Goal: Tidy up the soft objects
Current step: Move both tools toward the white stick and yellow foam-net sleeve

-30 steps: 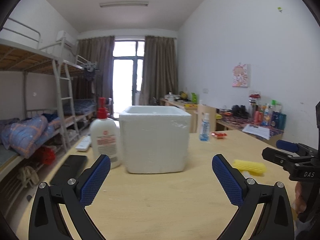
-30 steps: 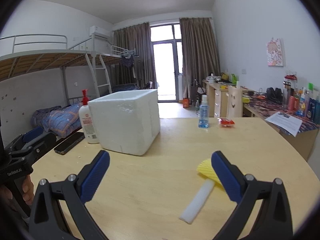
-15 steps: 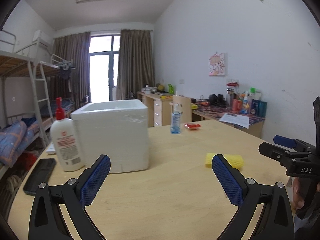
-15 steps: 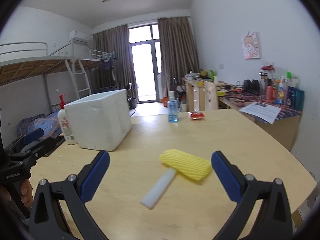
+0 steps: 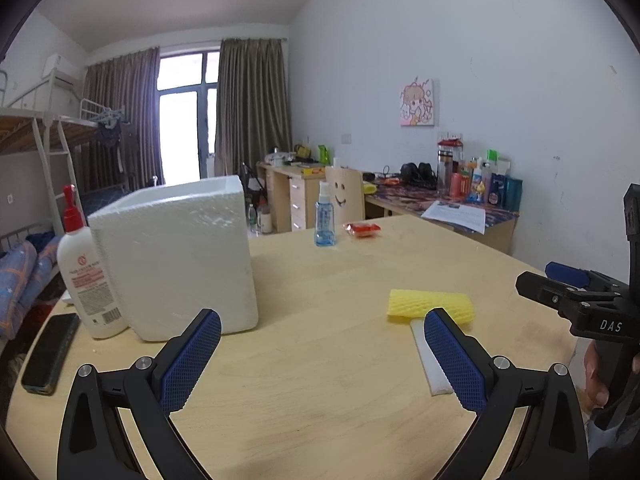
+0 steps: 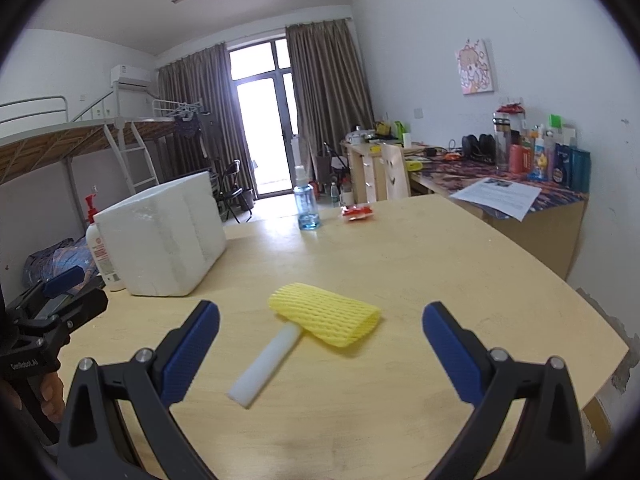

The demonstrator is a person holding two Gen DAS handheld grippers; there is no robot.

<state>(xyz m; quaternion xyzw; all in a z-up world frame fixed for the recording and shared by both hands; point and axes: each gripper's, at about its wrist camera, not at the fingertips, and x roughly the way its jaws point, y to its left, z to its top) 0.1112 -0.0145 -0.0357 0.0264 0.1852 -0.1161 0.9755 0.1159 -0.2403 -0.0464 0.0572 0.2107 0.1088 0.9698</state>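
A yellow foam net sleeve (image 6: 326,314) lies on the wooden table (image 6: 420,264), with a white foam stick (image 6: 266,364) touching its near left end. Both also show in the left wrist view: the sleeve (image 5: 430,303) and the stick (image 5: 430,364). A white foam box (image 5: 176,256) stands at the left; it shows in the right wrist view too (image 6: 160,236). My right gripper (image 6: 320,354) is open and empty, just short of the sleeve and stick. My left gripper (image 5: 322,358) is open and empty, right of the box.
A white lotion bottle with a red pump (image 5: 86,272) stands left of the box, with a black phone (image 5: 50,352) beside it. A blue spray bottle (image 5: 324,220) and a red packet (image 5: 363,229) sit at the far side. The table edge (image 6: 592,344) curves on the right.
Both grippers have swung to the right. The sleeve and stick now lie centred before my right gripper. The box has slid leftward in both views. Both stay open.
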